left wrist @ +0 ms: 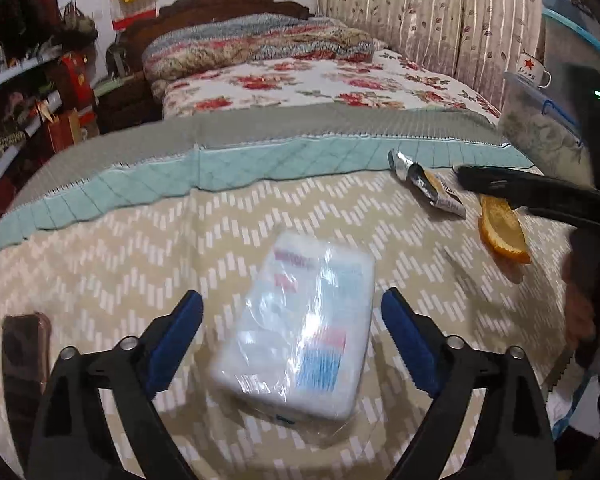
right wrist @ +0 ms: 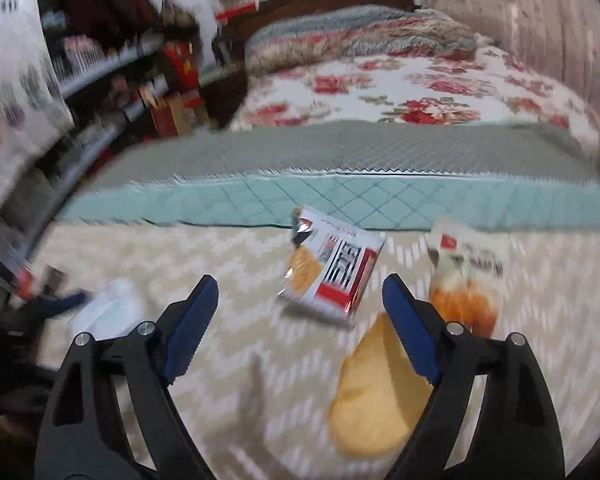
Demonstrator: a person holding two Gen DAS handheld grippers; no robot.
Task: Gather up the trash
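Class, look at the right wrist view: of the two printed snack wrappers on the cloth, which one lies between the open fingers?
The red-and-white foil snack wrapper with bold black characters; the other, the white-and-orange snack wrapper, lies outside the right-hand finger.

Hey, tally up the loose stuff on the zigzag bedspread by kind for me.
Snack wrappers: 2, red and white and white and orange
Orange peel pieces: 1
Tissue packs: 1
Phones: 1
Total: 5
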